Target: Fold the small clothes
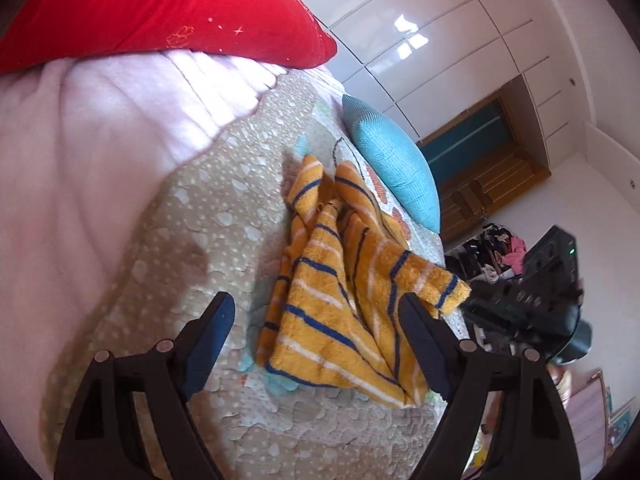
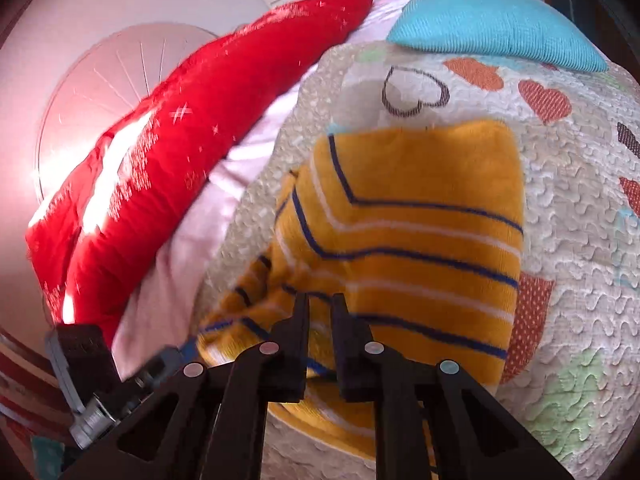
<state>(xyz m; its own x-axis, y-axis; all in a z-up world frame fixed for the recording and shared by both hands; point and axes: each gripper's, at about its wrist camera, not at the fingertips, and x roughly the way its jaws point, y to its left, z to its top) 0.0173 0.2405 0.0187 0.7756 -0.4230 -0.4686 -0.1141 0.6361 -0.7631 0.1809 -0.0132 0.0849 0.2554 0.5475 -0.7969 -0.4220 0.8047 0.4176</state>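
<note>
Striped orange garment (image 1: 340,280), rumpled at frame centre on the quilt (image 1: 208,216), is pinched by the nearly closed right gripper (image 2: 320,304), left gripper (image 1: 316,316) spread wide, unladen; fold judged mid-step, second corner to be taken.

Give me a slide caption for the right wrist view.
Right gripper pinches the edge of a yellow striped garment on a heart-print quilt, beside red and blue pillows.

Right tongs (image 2: 320,304) hiding the striped garment's (image 2: 412,220) near edge, red cushion (image 2: 180,152) motion-blurred, garment type unclear
</note>
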